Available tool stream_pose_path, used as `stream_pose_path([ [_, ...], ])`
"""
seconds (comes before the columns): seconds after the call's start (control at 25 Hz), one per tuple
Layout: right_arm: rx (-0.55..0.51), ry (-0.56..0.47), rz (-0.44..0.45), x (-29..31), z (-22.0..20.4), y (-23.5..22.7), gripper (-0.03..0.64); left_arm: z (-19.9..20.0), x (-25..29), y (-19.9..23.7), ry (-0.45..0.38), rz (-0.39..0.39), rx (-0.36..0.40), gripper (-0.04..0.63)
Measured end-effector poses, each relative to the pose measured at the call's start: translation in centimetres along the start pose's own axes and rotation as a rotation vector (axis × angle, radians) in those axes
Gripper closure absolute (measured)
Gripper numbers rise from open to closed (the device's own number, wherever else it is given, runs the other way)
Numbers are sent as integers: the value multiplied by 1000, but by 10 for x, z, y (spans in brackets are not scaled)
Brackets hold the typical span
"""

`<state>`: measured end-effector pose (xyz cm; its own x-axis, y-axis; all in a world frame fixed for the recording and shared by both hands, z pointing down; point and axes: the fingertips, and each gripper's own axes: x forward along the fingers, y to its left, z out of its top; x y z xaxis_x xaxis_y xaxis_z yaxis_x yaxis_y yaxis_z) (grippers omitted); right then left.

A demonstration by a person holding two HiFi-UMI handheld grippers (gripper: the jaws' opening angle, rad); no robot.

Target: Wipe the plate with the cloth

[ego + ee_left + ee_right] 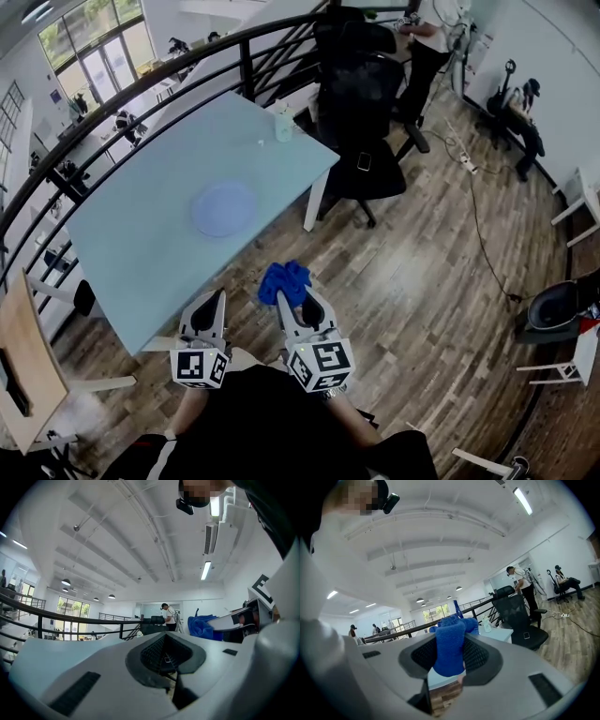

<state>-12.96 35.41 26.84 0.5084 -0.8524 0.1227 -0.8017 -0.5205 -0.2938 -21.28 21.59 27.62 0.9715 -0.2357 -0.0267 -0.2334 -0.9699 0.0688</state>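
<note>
The right hand-held gripper (pixel 295 300) is squeezed tight on a blue cloth (pixel 284 279). Part of the cloth is hidden between the jaws, and the rest sticks out past their tips in a bunch. The left hand-held gripper (pixel 220 298) sits just beside it. Its jaws are pressed together with nothing in them. Both are over the wood floor (pixel 412 281), just short of the edge of the light blue worktop (pixel 131 253). The blue plate (pixel 225 208) lies flat on the worktop, out in front of the left hand-held gripper and well apart from the cloth. Only the head view shows the plate. Far past the plate, at the corner of the worktop, stands a small white thing (pixel 284 125) too small to tell what it is. A black chair (pixel 361 141) stands beyond the right hand-held gripper. The cubes on both hand-held grippers have black and white squares, but no words can be read.
</note>
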Motion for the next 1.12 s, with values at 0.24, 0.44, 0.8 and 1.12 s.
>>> stream_pose_path([
  [0.24, 17, 19, 23, 9, -1, -18, 497, -6, 18, -7, 17, 20, 5, 595],
  [0.44, 27, 24, 19, 19, -2, -32, 497, -10, 32, -8, 22, 21, 7, 595],
  [0.8, 25, 44, 1, 53, -3, -55, 497, -21, 75, -1, 37, 0, 1, 595],
  [1.12, 7, 71, 7, 100, 4, -75, 498, -28, 127, 17, 42, 6, -24, 595],
])
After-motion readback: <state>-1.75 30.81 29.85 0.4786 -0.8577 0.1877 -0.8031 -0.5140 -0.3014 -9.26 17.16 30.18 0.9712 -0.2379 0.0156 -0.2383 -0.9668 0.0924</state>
